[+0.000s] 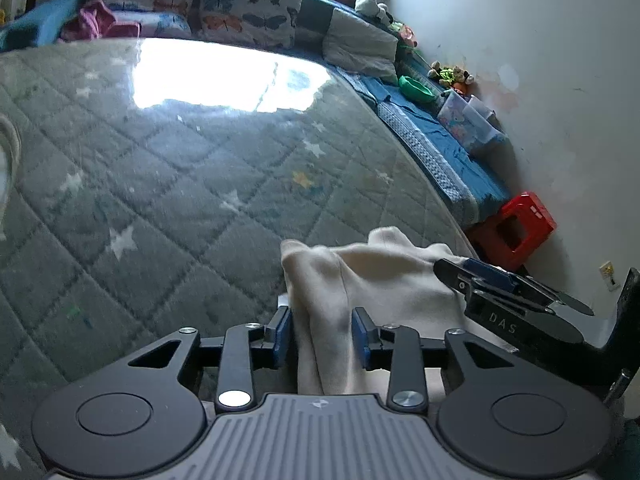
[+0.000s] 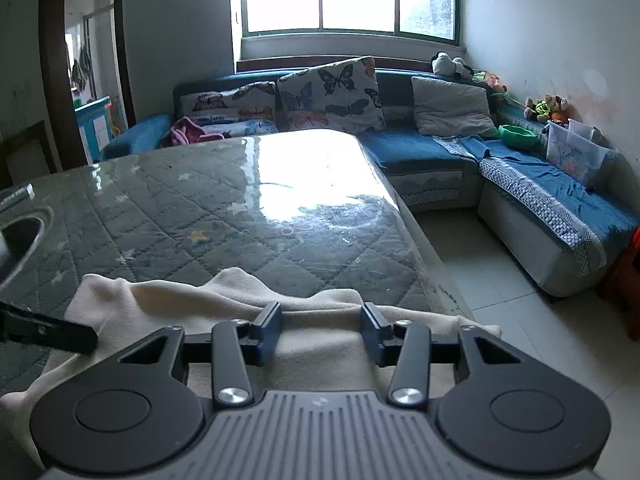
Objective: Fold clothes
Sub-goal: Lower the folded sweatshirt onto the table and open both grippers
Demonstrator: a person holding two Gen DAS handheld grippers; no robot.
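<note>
Cream garment [image 1: 384,280], bunched at table [image 2: 208,216] edge: both my grippers, left [image 1: 321,334] and right [image 2: 321,330], parted, released. Folding barely begun, I judge.

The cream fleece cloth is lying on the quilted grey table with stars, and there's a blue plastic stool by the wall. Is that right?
Almost. The plastic stool by the wall is red, not blue, as the left wrist view shows. The cream fleece cloth does lie on the quilted grey table with stars.
</note>
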